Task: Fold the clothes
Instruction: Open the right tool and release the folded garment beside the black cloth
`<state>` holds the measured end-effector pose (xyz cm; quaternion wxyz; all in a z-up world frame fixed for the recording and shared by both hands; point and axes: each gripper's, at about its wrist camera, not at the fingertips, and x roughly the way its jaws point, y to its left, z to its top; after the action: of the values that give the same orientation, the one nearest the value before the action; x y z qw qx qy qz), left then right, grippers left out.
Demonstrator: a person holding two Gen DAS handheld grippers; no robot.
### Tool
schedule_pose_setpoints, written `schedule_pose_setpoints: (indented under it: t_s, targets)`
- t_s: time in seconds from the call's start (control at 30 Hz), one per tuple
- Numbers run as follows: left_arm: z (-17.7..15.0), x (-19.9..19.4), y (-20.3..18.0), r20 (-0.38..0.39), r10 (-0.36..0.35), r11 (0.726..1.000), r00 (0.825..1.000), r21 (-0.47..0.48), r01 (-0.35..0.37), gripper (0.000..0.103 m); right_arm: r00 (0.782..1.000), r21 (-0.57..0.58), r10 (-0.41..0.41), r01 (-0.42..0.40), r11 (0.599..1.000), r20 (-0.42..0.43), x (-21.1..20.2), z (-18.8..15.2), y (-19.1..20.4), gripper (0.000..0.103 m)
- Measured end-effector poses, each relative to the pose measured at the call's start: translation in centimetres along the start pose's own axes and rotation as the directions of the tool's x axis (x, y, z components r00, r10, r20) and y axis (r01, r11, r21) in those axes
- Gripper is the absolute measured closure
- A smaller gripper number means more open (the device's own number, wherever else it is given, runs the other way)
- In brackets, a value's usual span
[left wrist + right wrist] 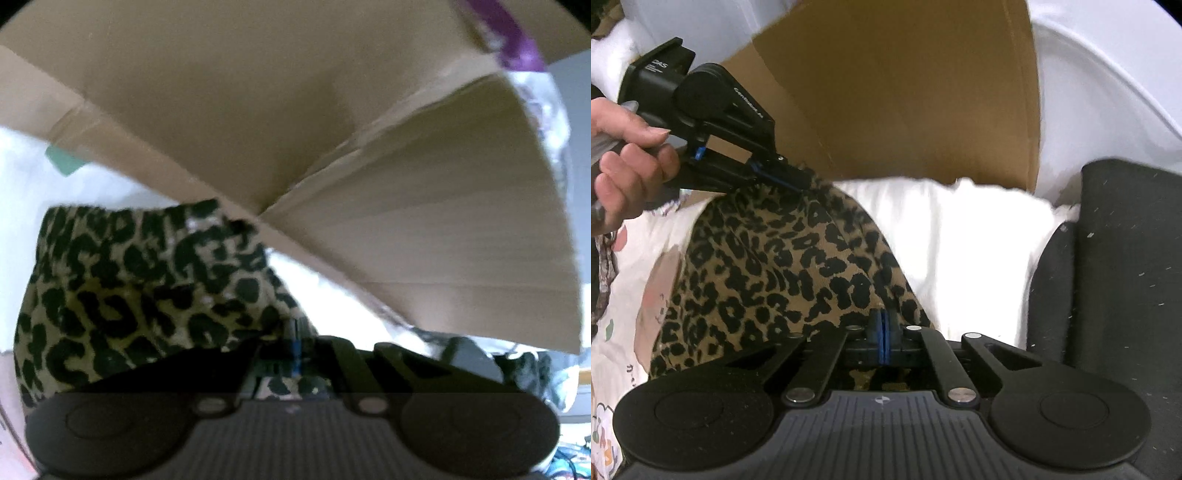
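A leopard-print garment (783,266) hangs lifted between both grippers above a white surface. My right gripper (884,325) is shut on its near edge, blue pads pressed together with cloth between them. My left gripper (798,181), held by a hand (624,155), pinches the far corner of the same garment. In the left wrist view the garment (133,291) drapes to the left, and my left gripper (295,343) is shut on its edge, partly in shadow and blurred.
An open cardboard box (295,122) with spread flaps fills the space ahead; the box (905,96) also shows behind the garment. A black padded seat (1108,280) stands at right. A printed cloth (617,295) lies at left, a white sheet (960,251) below.
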<state>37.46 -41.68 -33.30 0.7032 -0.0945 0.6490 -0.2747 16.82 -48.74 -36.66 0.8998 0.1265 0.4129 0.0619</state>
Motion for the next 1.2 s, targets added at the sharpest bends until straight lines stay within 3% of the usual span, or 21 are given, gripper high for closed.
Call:
schedule_pose_setpoints:
  t_s: [0.17,0.4,0.7,0.87,1.0,1.2]
  targets:
    - [-0.5,-0.8,-1.5,0.010,-0.041,0.999,0.999,0.028,0.041,0.103,0.999,0.015,-0.039,0.038,0.999,0.023,-1.4,-0.2,-0.1,0.103]
    - [-1.1,1.0,-2.2,0.018,-0.034,0.998,0.999,0.050,0.033,0.103,0.996,0.048,-0.087,0.086,0.995,0.010,-1.4,-0.6,-0.5,0.103]
    - [-1.4,3.6,-2.7,0.035,-0.017,0.997,0.999,0.077,0.014,0.103,0.998,0.200,-0.036,0.023,0.980,0.059,-3.6,-2.0,-1.7,0.101]
    - [-1.7,3.6,-2.8,0.039,-0.033,0.997,0.999,0.075,0.030,0.103,0.997,0.182,-0.062,0.052,0.982,0.050,-6.6,-3.7,-1.3,0.099]
    - [-2.2,3.2,-2.9,0.042,-0.044,0.996,0.998,0.080,0.041,0.103,0.990,0.147,-0.124,0.113,0.983,0.061,-8.6,-5.2,-0.9,0.074]
    - [-2.9,2.8,-3.4,0.036,-0.047,0.995,0.998,0.088,0.044,0.103,0.990,0.113,-0.136,0.133,0.985,0.022,-8.8,-6.6,-0.2,0.070]
